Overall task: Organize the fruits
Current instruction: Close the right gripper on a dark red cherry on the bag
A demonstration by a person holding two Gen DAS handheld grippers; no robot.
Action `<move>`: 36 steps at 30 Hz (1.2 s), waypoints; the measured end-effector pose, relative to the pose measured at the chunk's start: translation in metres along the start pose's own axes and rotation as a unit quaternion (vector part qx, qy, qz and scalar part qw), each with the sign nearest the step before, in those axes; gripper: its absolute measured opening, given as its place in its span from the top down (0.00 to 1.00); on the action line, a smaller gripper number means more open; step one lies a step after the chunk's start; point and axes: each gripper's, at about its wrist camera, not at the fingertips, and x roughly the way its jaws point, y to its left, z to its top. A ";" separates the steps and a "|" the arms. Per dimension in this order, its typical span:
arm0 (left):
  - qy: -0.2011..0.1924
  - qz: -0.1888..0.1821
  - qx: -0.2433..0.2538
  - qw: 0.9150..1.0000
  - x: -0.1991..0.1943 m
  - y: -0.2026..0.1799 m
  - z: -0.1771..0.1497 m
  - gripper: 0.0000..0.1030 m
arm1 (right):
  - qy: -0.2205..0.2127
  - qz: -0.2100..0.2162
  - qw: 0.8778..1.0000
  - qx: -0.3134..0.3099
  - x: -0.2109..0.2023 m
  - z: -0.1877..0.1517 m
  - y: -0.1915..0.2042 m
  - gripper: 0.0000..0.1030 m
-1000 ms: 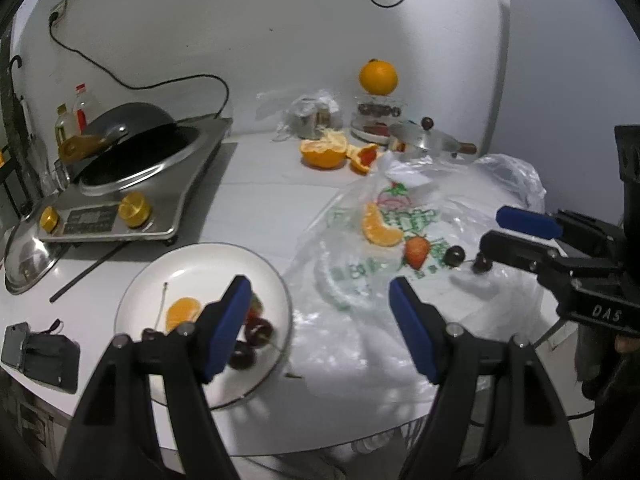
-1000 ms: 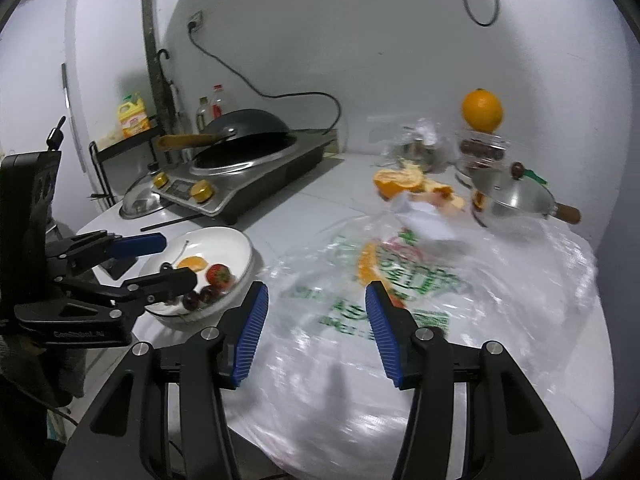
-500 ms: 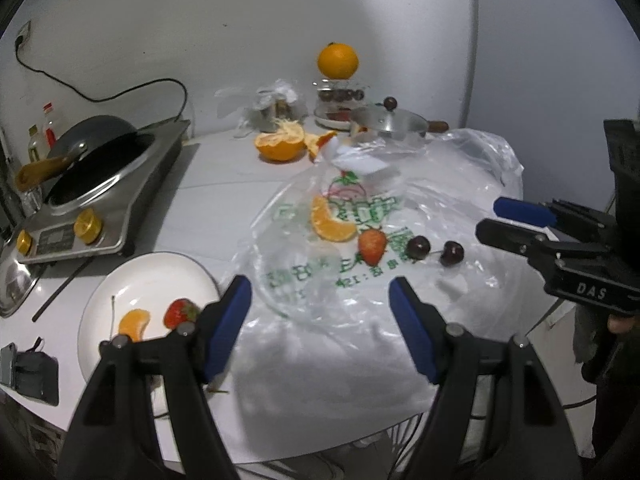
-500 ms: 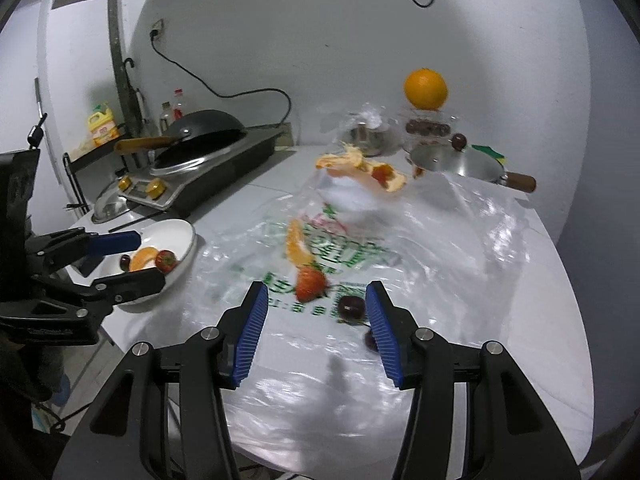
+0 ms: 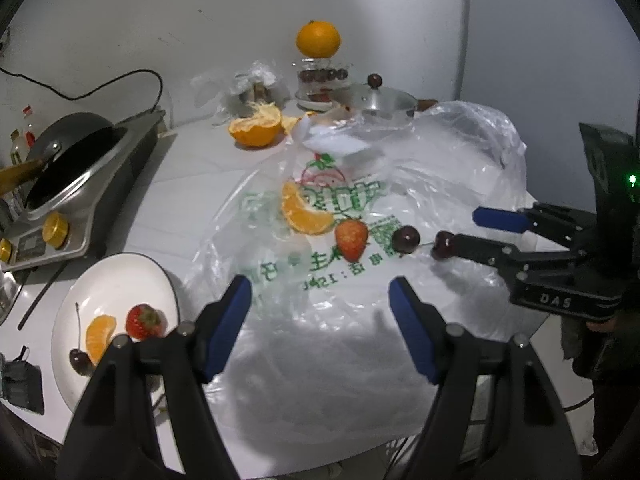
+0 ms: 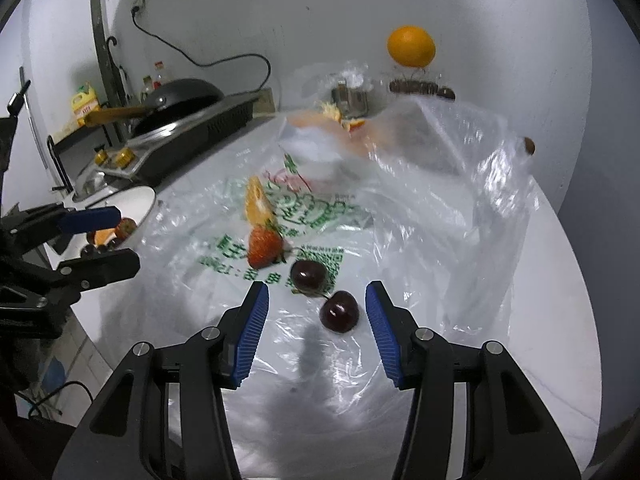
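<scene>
Our right claw [image 6: 316,304] has dropped from above the bag to a cherry [image 6: 338,312], low centre of its view, jaws apart around it, not touching. Our left claw [image 5: 320,300], also apart and empty, has swung from the plate [image 5: 104,280] to the plastic bag [image 5: 320,340]. We judge the cherry pickup is next.

The letters "DAS" stand in pale print on the black body of the right gripper [image 5: 476,232], at the right edge of the left wrist view. The clear plastic bag [image 5: 340,320] on the bench carries green Chinese characters and a code square, seen reversed and too blurred to read.
</scene>
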 end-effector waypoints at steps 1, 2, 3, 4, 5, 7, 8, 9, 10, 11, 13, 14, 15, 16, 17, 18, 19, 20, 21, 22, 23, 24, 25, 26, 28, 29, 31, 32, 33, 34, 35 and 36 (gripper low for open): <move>0.002 -0.001 0.001 1.000 0.003 -0.001 0.000 0.29 | 0.003 -0.001 1.000 0.000 0.002 -0.001 -0.001 0.50; 0.004 -0.001 0.002 1.000 0.004 -0.002 0.000 0.29 | 0.007 -0.002 1.000 0.000 0.005 -0.001 -0.003 0.52; 0.005 -0.002 0.003 1.000 0.007 -0.003 0.001 0.29 | 0.010 -0.001 1.000 0.000 0.008 -0.002 -0.005 0.54; 0.007 -0.003 0.003 1.000 0.009 -0.003 0.001 0.29 | 0.013 -0.001 1.000 0.000 0.011 -0.003 -0.006 0.54; 0.008 -0.003 0.004 1.000 0.011 -0.004 0.001 0.29 | 0.015 -0.001 1.000 0.000 0.012 -0.002 -0.007 0.55; 0.011 -0.004 0.004 1.000 0.015 -0.005 0.002 0.29 | 0.019 0.001 1.000 -0.003 0.016 -0.003 -0.007 0.56; 0.014 -0.005 0.004 1.000 0.018 -0.006 0.002 0.29 | 0.021 0.001 1.000 -0.005 0.018 -0.002 -0.007 0.57; 0.015 -0.006 0.004 1.000 0.019 -0.006 0.002 0.29 | 0.023 0.001 1.000 -0.007 0.019 -0.002 -0.006 0.57; 0.017 -0.007 0.003 1.000 0.021 -0.007 0.002 0.29 | 0.026 0.001 1.000 -0.009 0.021 -0.002 -0.006 0.58; 0.019 -0.009 0.003 1.000 0.023 -0.008 0.002 0.29 | 0.029 0.000 1.000 -0.012 0.024 -0.003 -0.006 0.59; 0.021 -0.011 0.004 1.000 0.026 -0.009 0.002 0.29 | 0.035 -0.002 0.999 -0.015 0.028 -0.003 -0.006 0.62; 0.022 -0.012 0.005 1.000 0.027 -0.010 0.002 0.29 | 0.037 -0.002 0.999 -0.015 0.029 -0.003 -0.007 0.62; 0.023 -0.013 0.006 1.000 0.028 -0.011 0.002 0.29 | 0.038 -0.001 0.999 -0.016 0.031 -0.003 -0.007 0.62; 0.023 -0.014 0.007 1.000 0.029 -0.012 0.002 0.29 | 0.040 0.000 0.999 -0.017 0.032 -0.003 -0.007 0.62; 0.024 -0.016 0.008 1.000 0.029 -0.013 0.003 0.29 | 0.042 0.001 0.999 -0.018 0.033 -0.003 -0.007 0.62; 0.024 -0.016 0.009 1.000 0.030 -0.014 0.003 0.29 | 0.046 0.000 0.999 -0.020 0.036 -0.004 -0.007 0.62; 0.024 -0.017 0.010 1.000 0.030 -0.014 0.004 0.29 | 0.049 -0.001 0.999 -0.022 0.037 -0.004 -0.007 0.63; 0.024 -0.018 0.011 0.999 0.031 -0.016 0.004 0.29 | 0.051 -0.003 0.998 -0.023 0.038 -0.004 -0.008 0.66; 0.024 -0.018 0.012 0.999 0.031 -0.017 0.004 0.29 | 0.052 -0.005 0.998 -0.025 0.039 -0.004 -0.008 0.69; 0.024 -0.018 0.013 0.999 0.031 -0.018 0.005 0.29 | 0.053 -0.007 0.998 -0.026 0.039 -0.004 -0.008 0.71; 0.024 -0.019 0.015 0.999 0.031 -0.019 0.005 0.29 | 0.053 -0.008 0.998 -0.028 0.040 -0.004 -0.009 0.72; 0.024 -0.019 0.016 0.999 0.032 -0.020 0.006 0.29 | 0.052 -0.007 0.998 -0.030 0.040 -0.004 -0.008 0.72; 0.024 -0.019 0.017 0.999 0.032 -0.021 0.006 0.29 | 0.051 -0.008 0.998 -0.035 0.039 -0.004 -0.008 0.72; 0.025 -0.019 0.019 0.999 0.033 -0.023 0.006 0.29 | 0.050 -0.008 0.998 -0.039 0.039 -0.004 -0.007 0.72; 0.025 -0.018 0.023 0.999 0.034 -0.026 0.007 0.29 | 0.045 -0.005 0.998 -0.041 0.036 -0.004 -0.008 0.73; 0.025 -0.018 0.026 0.999 0.035 -0.028 0.008 0.29 | 0.041 -0.003 0.998 -0.039 0.033 -0.004 -0.009 0.73; 0.025 -0.016 0.032 0.999 0.036 -0.033 0.009 0.29 | 0.030 0.005 0.999 -0.036 0.026 -0.002 -0.012 0.73; 0.026 -0.016 0.034 0.999 0.037 -0.035 0.010 0.29 | 0.026 0.008 0.999 -0.036 0.022 -0.001 -0.013 0.73; 0.026 -0.016 0.035 0.999 0.037 -0.037 0.010 0.29 | 0.022 0.011 0.999 -0.037 0.019 -0.001 -0.013 0.73; 0.026 -0.016 0.037 0.999 0.038 -0.039 0.011 0.29 | 0.018 0.013 0.999 -0.037 0.015 0.000 -0.014 0.73; 0.026 -0.016 0.039 0.999 0.038 -0.041 0.012 0.29 | 0.012 0.016 0.999 -0.037 0.011 0.001 -0.015 0.73; 0.026 -0.016 0.042 0.999 0.039 -0.044 0.013 0.29 | 0.007 0.019 0.999 -0.034 0.007 0.002 -0.017 0.73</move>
